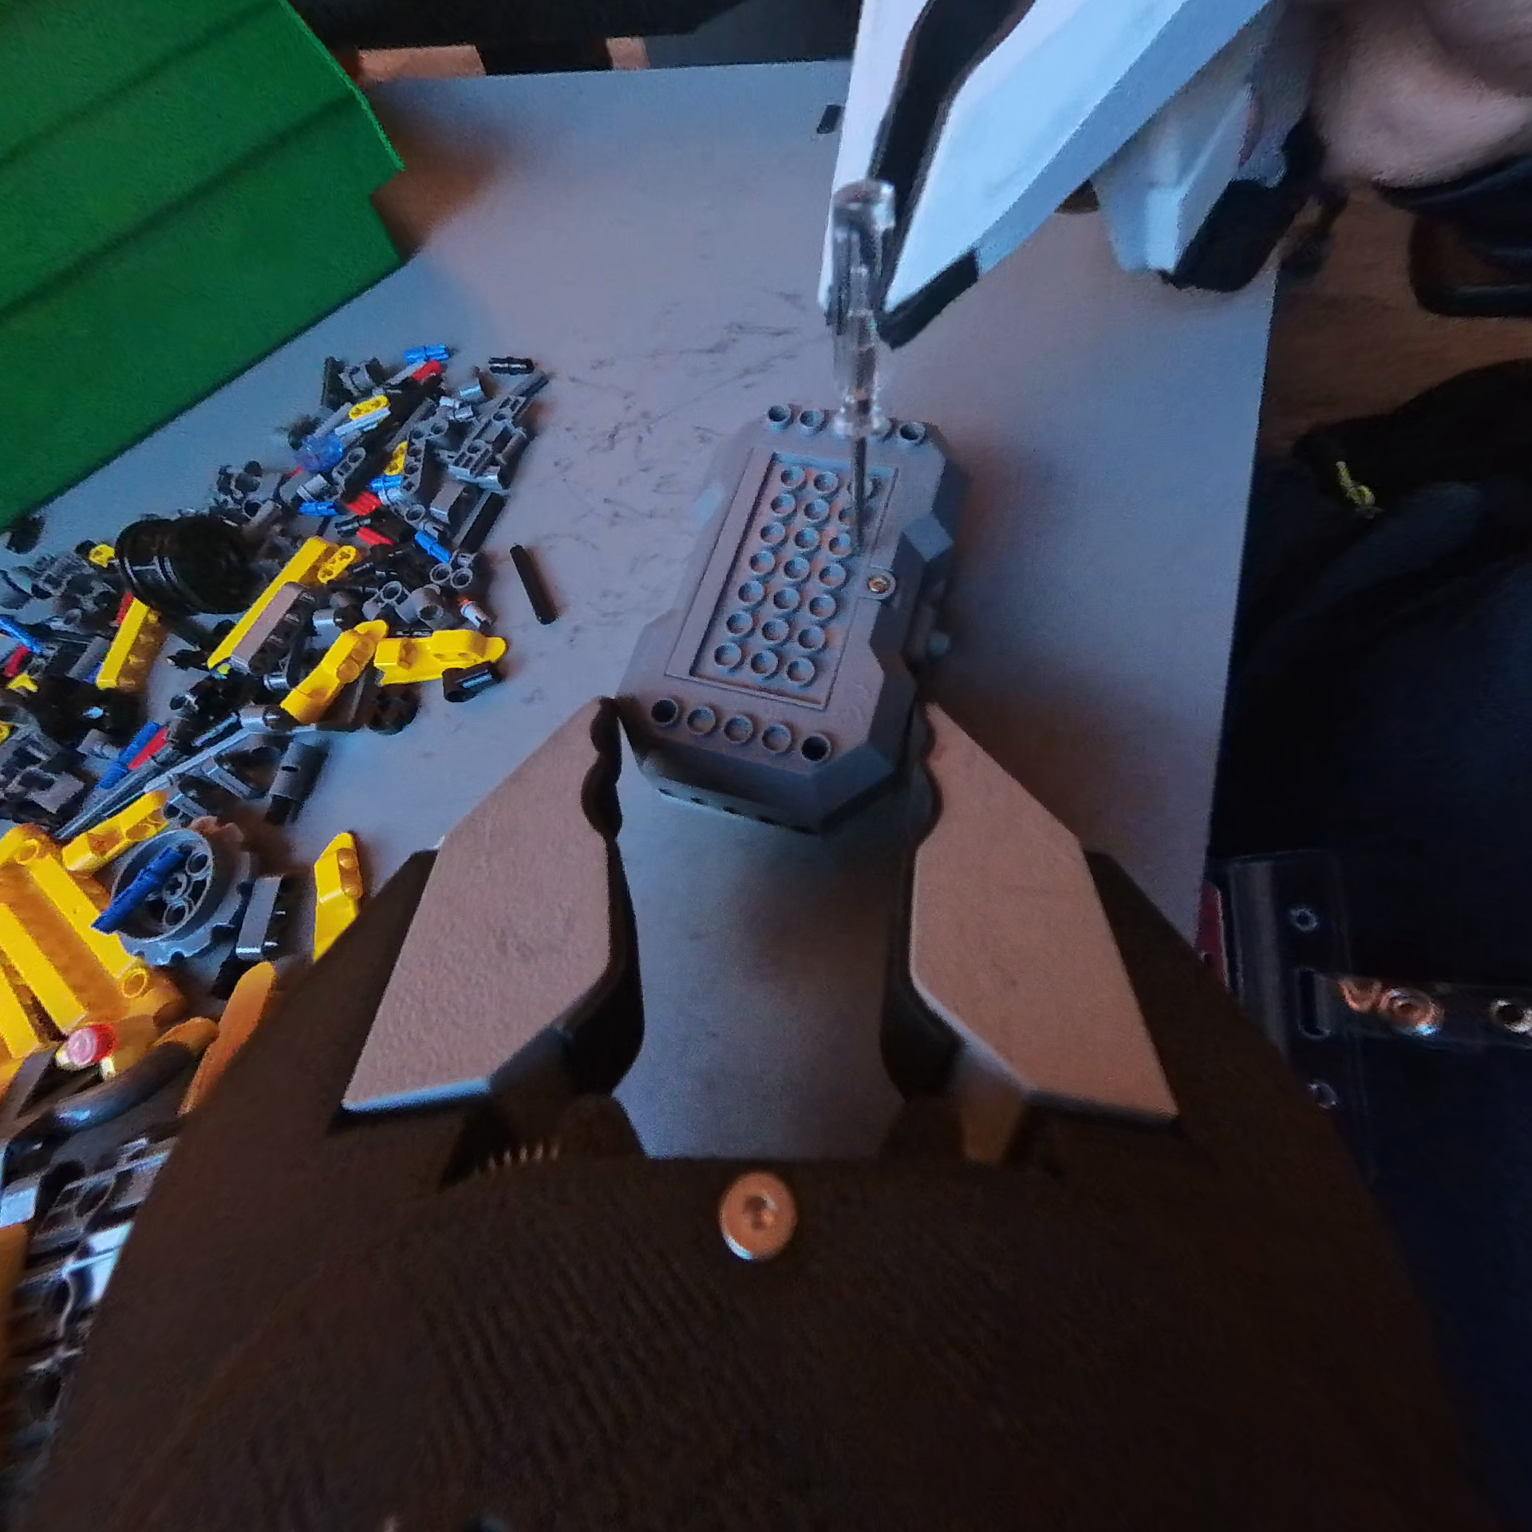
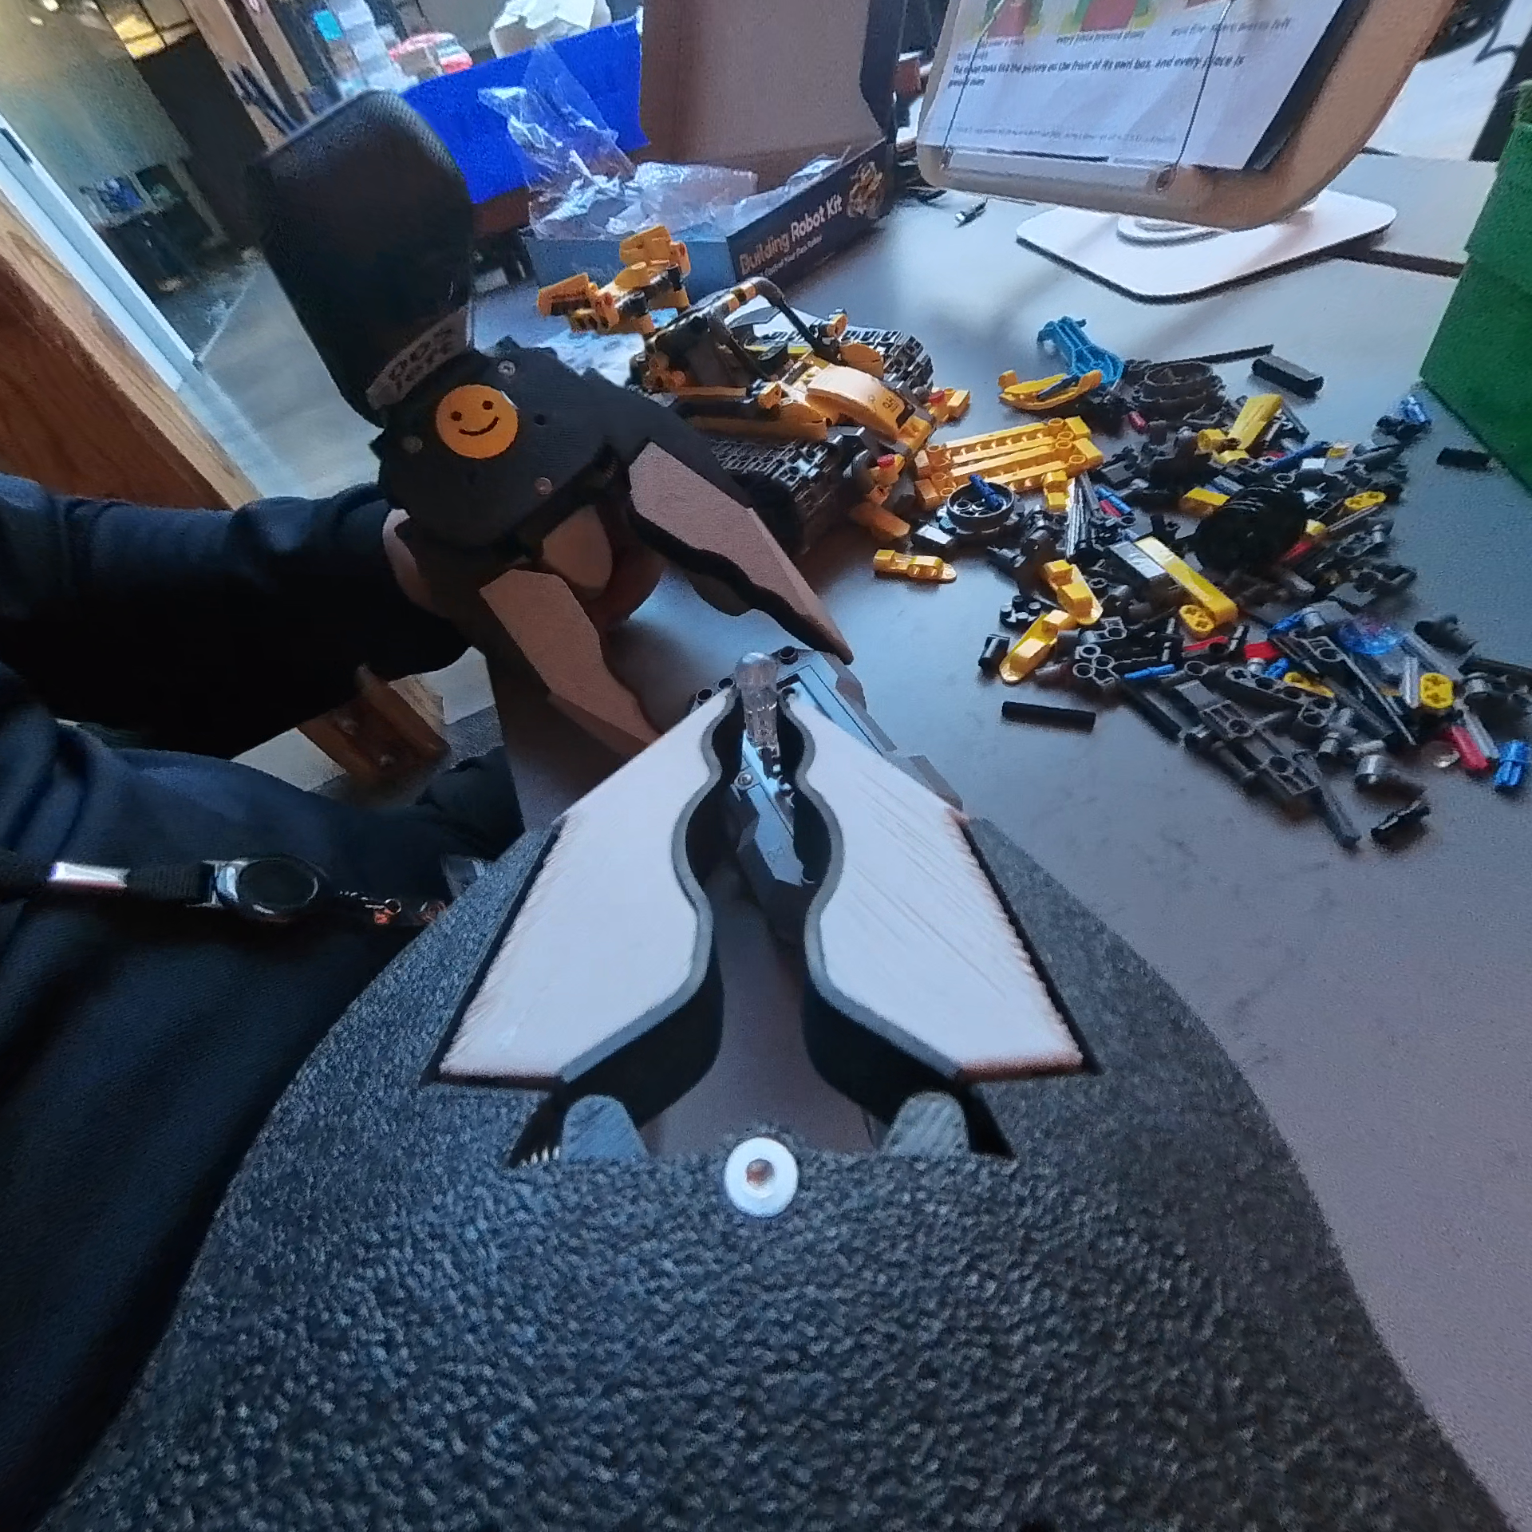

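A grey studded block (image 1: pixel 787 597) lies on the grey table (image 1: pixel 630 249). My left gripper (image 1: pixel 767 729) is shut on the block's near end, one tan finger on each side. My right gripper (image 1: pixel 862 290), with white fingers, comes down from above and is shut on a small screwdriver with a clear handle (image 1: pixel 858 332). The screwdriver's tip rests on the block's top near its right edge. In the right wrist view my right gripper (image 2: pixel 758 713) pinches the clear handle (image 2: pixel 756 684) over the dark block (image 2: pixel 771 845), and the left gripper's fingers (image 2: pixel 729 539) straddle the block's far end.
A pile of loose yellow, black and blue building parts (image 1: pixel 273 630) lies left of the block. A green bin (image 1: pixel 166 215) stands at the back left. A part-built yellow vehicle (image 2: pixel 812 390), a kit box (image 2: pixel 796 224) and a sheet stand (image 2: pixel 1161 141) stand farther off. The table edge (image 1: pixel 1243 580) runs close on the right. One gripper's finger ends stand about 8 centimetres off the other's.
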Tool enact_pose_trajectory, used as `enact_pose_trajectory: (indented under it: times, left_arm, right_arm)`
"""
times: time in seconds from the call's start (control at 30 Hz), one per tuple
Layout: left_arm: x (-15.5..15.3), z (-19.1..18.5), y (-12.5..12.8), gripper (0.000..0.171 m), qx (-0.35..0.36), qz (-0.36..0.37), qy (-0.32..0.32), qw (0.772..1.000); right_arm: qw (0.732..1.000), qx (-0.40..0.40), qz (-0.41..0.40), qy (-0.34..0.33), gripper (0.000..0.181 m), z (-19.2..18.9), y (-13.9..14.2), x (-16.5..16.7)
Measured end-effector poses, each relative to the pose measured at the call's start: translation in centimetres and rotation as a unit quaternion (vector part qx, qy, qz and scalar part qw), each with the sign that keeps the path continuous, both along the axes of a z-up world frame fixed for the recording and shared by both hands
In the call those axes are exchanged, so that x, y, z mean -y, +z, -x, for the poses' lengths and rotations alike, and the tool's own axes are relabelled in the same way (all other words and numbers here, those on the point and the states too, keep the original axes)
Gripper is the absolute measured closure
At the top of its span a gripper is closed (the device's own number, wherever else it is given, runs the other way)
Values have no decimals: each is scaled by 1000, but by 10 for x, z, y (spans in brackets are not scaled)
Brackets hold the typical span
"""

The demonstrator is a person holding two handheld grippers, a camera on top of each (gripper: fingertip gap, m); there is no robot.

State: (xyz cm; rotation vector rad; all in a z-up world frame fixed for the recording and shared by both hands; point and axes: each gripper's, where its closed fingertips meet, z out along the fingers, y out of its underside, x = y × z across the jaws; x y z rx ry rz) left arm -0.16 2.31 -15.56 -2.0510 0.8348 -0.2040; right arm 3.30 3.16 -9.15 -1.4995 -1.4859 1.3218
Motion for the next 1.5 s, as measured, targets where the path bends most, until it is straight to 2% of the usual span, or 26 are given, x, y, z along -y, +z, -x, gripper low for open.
enact_pose_trajectory:
  times: [0.27, 0.43, 0.5, 0.6, 0.7, 0.77, 0.83, 0.9, 0.97, 1.0, 1.03, 1.1, 1.17, 1.3, 1.4, 1.47, 1.5]
  left_arm:
    - [2, 2, 0, 105, -1, 0, 25, 1000]
    - [16, 2, 5, 101, 1, -5, 38, 999]
    - [26, 5, 17, 100, 13, -13, 47, 999]
    - [50, 17, 59, 100, 34, -60, 69, 995]
    - [85, 56, 116, 109, 62, -133, 121, 982]
    - [106, 113, 142, 112, 55, -163, 203, 964]
    - [127, 189, 148, 118, 33, -159, 308, 938]
    - [142, 260, 135, 111, 19, -118, 382, 916]
    - [145, 319, 111, 106, -2, -78, 411, 908]
    - [142, 339, 96, 112, -3, -53, 404, 913]
    - [135, 350, 79, 113, 3, -20, 383, 924]
    - [123, 369, 48, 102, -2, 41, 368, 929]
    - [109, 368, 27, 95, -12, 81, 335, 938]
    - [98, 379, -9, 94, -105, 136, 321, 931]
    - [91, 373, -13, 131, -44, 142, 312, 938]
    - [93, 374, -16, 171, -27, 146, 307, 940]
    - [94, 376, -16, 171, -19, 144, 306, 941]
  right_arm:
    - [1000, -4, -5, 4, 174, 0, 3, 5]
    - [1000, -8, 1, 3, 174, -1, 4, 4]
    - [1000, -10, 2, 0, 174, -2, 4, 1]
    - [1000, -14, 3, -5, 174, -5, 7, -3]
    - [1000, -21, 2, -11, 174, -7, 11, -9]
    - [1000, -27, 5, -14, 174, -7, 14, -13]
    - [999, -32, 11, -15, 174, -7, 18, -16]
    - [999, -38, 16, -14, 174, -5, 21, -17]
    - [999, -41, 16, -14, 174, -1, 23, -18]
    - [999, -42, 16, -14, 174, 1, 24, -18]
    - [999, -42, 17, -13, 174, 3, 25, -18]
    - [999, -37, 15, -10, 174, 8, 25, -17]
    - [1000, -27, 9, -8, 174, 13, 22, -17]
    - [1000, -14, 12, -3, 174, 23, 17, -24]
    - [1000, -16, 26, 3, 174, 31, 19, -28]
    - [999, -14, 34, 11, 174, 36, 18, -30]
    - [999, -11, 35, 16, 174, 39, 17, -30]
